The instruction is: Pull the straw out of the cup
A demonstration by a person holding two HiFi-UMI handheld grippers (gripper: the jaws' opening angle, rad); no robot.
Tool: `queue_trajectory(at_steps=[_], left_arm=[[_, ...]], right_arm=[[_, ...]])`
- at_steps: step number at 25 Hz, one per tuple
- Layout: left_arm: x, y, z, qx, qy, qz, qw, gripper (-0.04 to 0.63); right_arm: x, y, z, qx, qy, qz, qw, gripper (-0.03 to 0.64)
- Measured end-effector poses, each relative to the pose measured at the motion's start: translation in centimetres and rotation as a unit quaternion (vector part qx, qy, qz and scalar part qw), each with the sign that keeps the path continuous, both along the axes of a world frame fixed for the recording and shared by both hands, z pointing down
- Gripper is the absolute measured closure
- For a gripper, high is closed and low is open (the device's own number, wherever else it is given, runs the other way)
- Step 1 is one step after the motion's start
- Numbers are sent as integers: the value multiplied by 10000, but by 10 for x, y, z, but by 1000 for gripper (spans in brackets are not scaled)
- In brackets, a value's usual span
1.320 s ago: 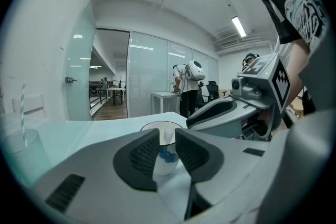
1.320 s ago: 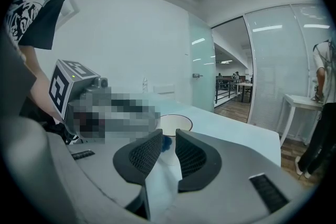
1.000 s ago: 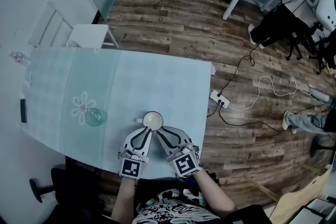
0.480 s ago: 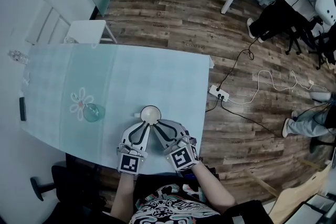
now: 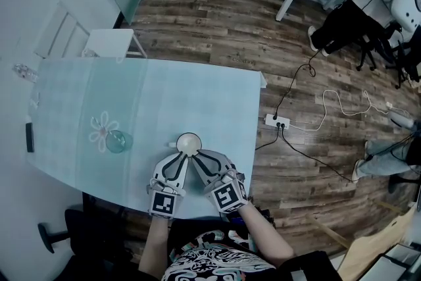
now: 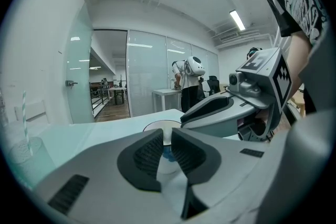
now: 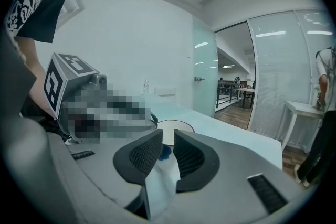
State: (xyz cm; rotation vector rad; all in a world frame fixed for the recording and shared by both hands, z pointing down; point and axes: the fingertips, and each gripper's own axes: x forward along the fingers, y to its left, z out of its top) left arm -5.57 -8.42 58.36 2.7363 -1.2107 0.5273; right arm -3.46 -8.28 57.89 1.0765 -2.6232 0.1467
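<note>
A white cup stands on the pale blue table, near its front edge. My left gripper and my right gripper lie side by side, tips at the cup's near rim. Each shows a narrow gap between its jaws, and nothing is pinched. In the left gripper view the cup sits just past the left gripper. The right gripper view shows the cup beyond the right gripper. A striped straw stands in a clear glass far to the left; that glass is also in the head view.
A dark phone-like slab lies at the table's left edge. A white chair stands behind the table. A power strip with cables lies on the wood floor to the right. A seated person is at a white desk far back.
Both grippers stay at the cup's near rim with the same narrow jaw gap. Only the head view shifts a little.
</note>
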Motion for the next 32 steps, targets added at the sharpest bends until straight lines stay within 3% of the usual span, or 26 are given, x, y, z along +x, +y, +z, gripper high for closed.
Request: queue_trajectory(at_steps=[5, 20, 25, 29, 32], left_arm=[[-3, 2, -4, -109, -120, -36, 9999, 548], [-12, 10, -21, 31, -173, 36, 9998, 548], [-16, 12, -26, 23, -135, -18, 9999, 548], [-19, 14, -32, -17, -97, -70, 9999, 548], [-20, 14, -32, 57, -79, -88, 9999, 548]], right_arm=[[0, 0, 0, 47, 41, 12, 10000, 563], [3, 0, 6, -78, 28, 84, 9999, 563], [11, 10, 42, -244, 1163, -28, 9929, 572], [19, 6, 25, -272, 572, 260, 9977, 583], [13, 2, 14, -94, 549, 195, 9983, 583]])
